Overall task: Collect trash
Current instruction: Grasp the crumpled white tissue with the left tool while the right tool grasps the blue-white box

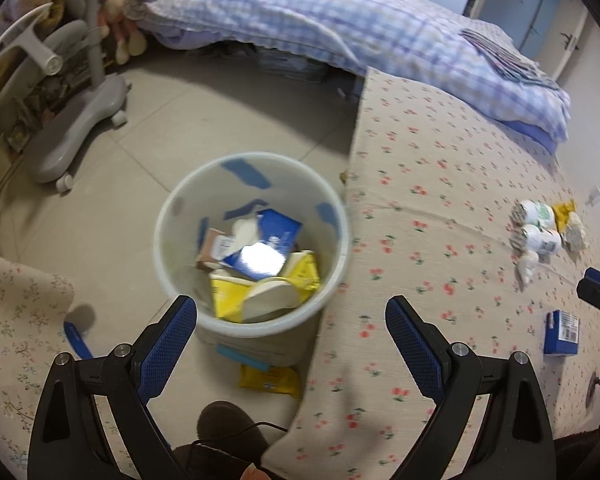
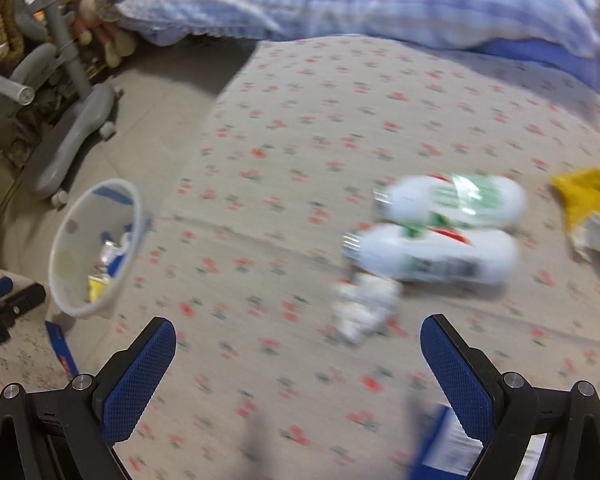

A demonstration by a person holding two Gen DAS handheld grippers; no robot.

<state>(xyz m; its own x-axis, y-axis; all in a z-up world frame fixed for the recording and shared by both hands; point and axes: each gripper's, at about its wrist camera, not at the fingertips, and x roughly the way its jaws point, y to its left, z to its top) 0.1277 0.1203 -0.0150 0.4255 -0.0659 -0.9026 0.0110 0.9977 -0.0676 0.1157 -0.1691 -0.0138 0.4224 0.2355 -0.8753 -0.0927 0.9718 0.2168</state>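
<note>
1. We're in a bedroom: grey tiled floor (image 1: 112, 200), and a low surface under a beige cloth with small red flowers (image 1: 440, 216) fills the right side.
2. At the back lies a blue-and-white checked quilt (image 1: 340, 28), with soft toys (image 1: 118, 20) and a grey wheeled stand (image 1: 80, 120) off to the left.
3. One white bin (image 1: 252, 240) stands on the floor, right against the edge of the flowered cloth, and it's already loaded: blue, yellow and brown packets inside.
4. One yellow packet (image 1: 270, 380) lies on the floor at the foot of the bin.
5. The left gripper (image 1: 292, 320) hovers over the bin, fingers spread wide, nothing between them.
6. Still out on the cloth: two white bottles (image 2: 440, 232) lying side by side, touching.
7. One crumpled white wad (image 2: 364, 308) sits just in front of them.
8. One yellow wrapper (image 2: 580, 196) with crumpled paper is to their right.
9. One blue box (image 1: 562, 332) lies nearer, on the cloth.
10. The right gripper (image 2: 298, 356) is above the cloth, fingers wide apart and empty, the wad just ahead. This view is blurred.
</note>
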